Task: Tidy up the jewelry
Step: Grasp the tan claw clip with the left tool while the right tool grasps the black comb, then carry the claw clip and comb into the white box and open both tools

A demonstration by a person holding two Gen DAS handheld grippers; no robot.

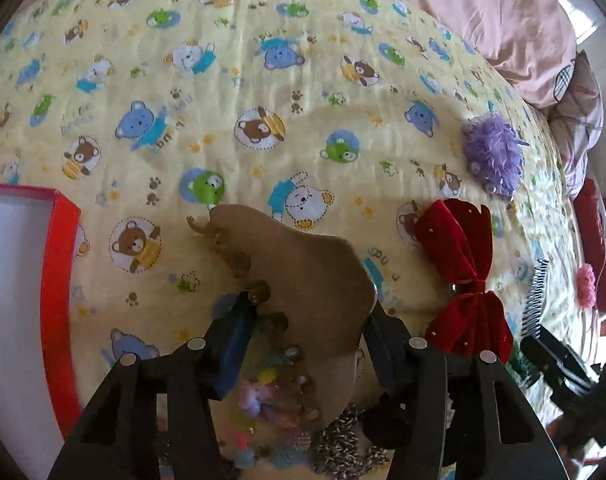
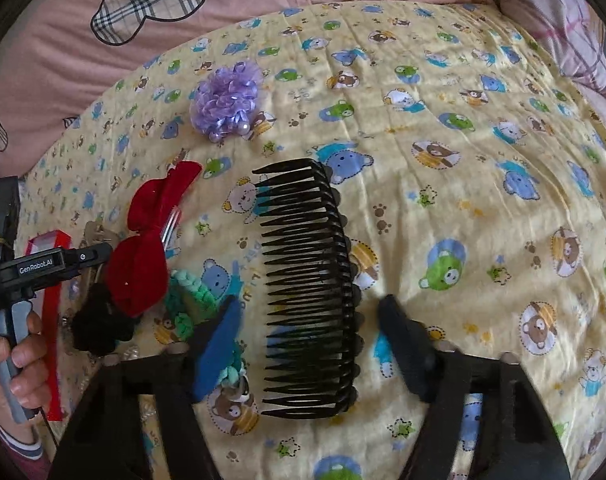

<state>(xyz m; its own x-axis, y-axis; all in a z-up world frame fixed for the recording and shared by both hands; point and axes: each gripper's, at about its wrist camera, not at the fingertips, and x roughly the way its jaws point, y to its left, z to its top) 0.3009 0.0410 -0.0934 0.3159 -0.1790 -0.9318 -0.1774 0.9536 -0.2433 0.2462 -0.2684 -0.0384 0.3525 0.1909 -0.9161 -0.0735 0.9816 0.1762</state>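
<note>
Left wrist view: left gripper (image 1: 307, 312) is clamped on a tan cardboard jewelry card (image 1: 303, 280), fingers pressed on both of its edges; card is held above the bed, tilted up and away from the camera. Gold-tone round pieces (image 1: 239, 260) run down the card's left edge, with blurred pastel beads (image 1: 259, 392) and a silver chain (image 1: 343, 444) hanging near the bottom, too blurred to say what they are. Red velvet bow (image 1: 463, 272) lies just right of the card on the blanket, purple ruffle hair flower (image 1: 493, 156) further up and right, a pink pom (image 1: 585, 284) near the right edge. Red box with white interior (image 1: 59, 276) sits at the left edge. Surface is a yellow quilted blanket with cartoon bear print (image 1: 223, 80), pink bedding (image 1: 483, 12) behind it. Right wrist view: right gripper (image 2: 307, 316) is spread wide, holding nothing, hovering over a black hair comb (image 2: 307, 292) that lies flat between the fingers, teeth pointing left, spine to the right. Green braided band (image 2: 191, 296) sits just left of the comb, partly under the left blue finger pad (image 2: 219, 348). Red bow (image 2: 151, 244) and a black fuzzy item (image 2: 99, 320) lie further left, purple flower (image 2: 225, 98) up top. Same bear blanket (image 2: 463, 160), pink cover with plaid heart (image 2: 151, 0) behind.
</note>
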